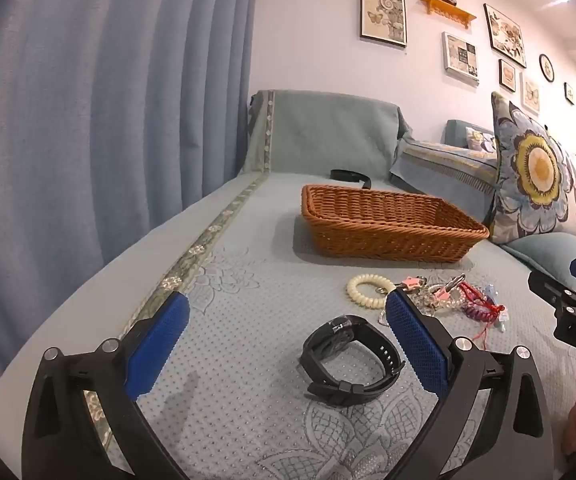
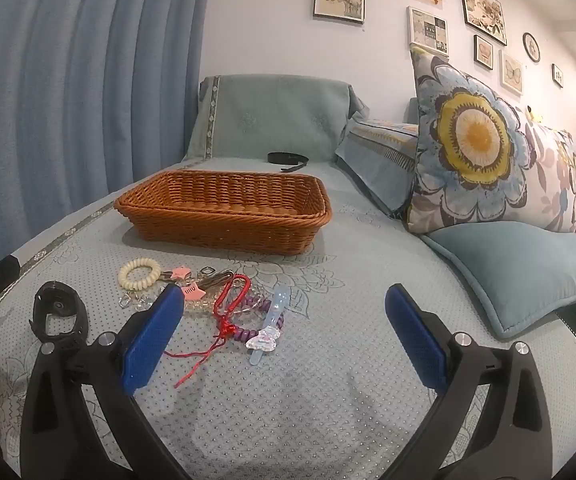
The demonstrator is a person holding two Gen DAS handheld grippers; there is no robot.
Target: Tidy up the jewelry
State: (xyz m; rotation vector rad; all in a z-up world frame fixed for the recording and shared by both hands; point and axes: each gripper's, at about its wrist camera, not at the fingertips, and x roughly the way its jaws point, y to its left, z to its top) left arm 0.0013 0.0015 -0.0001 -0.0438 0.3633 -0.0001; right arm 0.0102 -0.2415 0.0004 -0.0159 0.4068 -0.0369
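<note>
1. Left gripper (image 1: pixel 286 322): fingers spread wide, nothing pinched, tilted a bit downward over the sofa cover (image 1: pixel 248 280). It fills the bottom of the left view.
2. Black watch (image 1: pixel 348 360) lies on the cover between the left gripper's fingers, nearer the right finger; no pad touches it.
3. Right gripper (image 2: pixel 280 316): fingers spread wide, holding nothing, also angled slightly down. Bare cover between its fingers in the lower centre of the right view.
4. Jewelry pile (image 2: pixel 224 304) sits centre-left in the right view, just beyond the right gripper's left finger: cream coil band (image 2: pixel 140 274), red cord (image 2: pixel 228 312), purple beads (image 2: pixel 248 332), blue clip (image 2: pixel 266 328), pink tags.
5. Basket (image 2: pixel 224 216) sits behind the pile, mid-frame; nothing visible inside it.
6. Floral pillow (image 2: pixel 484 148) at upper right, plain blue cushion (image 2: pixel 528 268) below it.
7. Black strap (image 2: pixel 288 159) lies behind the basket.
8. A bit of hand shows at the lower right edge of the left view.
</note>
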